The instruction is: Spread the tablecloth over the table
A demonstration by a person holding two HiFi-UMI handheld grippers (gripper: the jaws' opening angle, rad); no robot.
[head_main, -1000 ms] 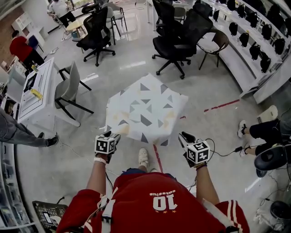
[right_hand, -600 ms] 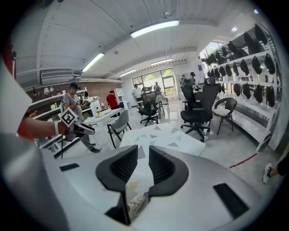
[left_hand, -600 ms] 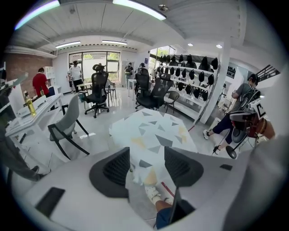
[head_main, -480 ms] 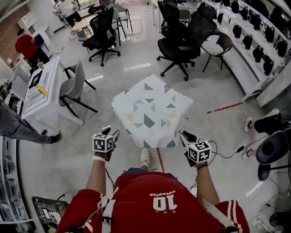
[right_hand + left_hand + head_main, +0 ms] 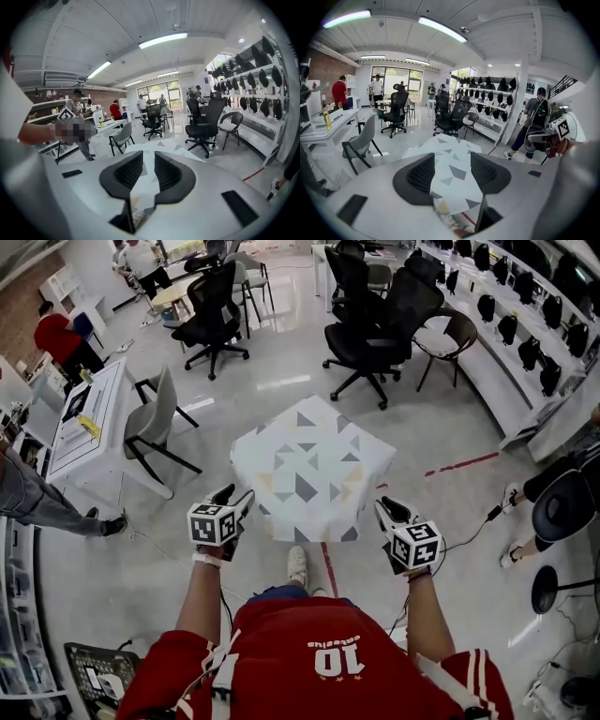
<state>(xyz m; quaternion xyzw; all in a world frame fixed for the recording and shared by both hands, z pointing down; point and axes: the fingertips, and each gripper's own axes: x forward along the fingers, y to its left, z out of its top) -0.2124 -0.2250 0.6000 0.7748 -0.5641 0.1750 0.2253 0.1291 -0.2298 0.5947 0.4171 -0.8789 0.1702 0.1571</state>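
A white tablecloth [image 5: 305,465] with grey and yellow triangles lies draped over a small square table, its edges hanging down the sides. My left gripper [image 5: 236,500] hovers just off the cloth's near left corner. In the left gripper view the left gripper [image 5: 452,171] is open, jaws wide apart, and the tablecloth [image 5: 450,150] shows beyond them. My right gripper [image 5: 384,510] is close to the near right corner. In the right gripper view the right gripper [image 5: 148,171] has only a narrow gap between its jaws, with the tablecloth [image 5: 178,149] behind; nothing looks pinched.
Black office chairs [image 5: 375,320] stand beyond the table. A grey chair [image 5: 150,423] and a white desk [image 5: 84,418] are at the left. A black stool [image 5: 562,507] and a floor cable [image 5: 469,531] are at the right. Red tape [image 5: 459,462] marks the floor.
The cloth was billowing and skewed a second ago; it has since settled square over the table. Both grippers have risen slightly, and the left one's jaws now stand wide apart.
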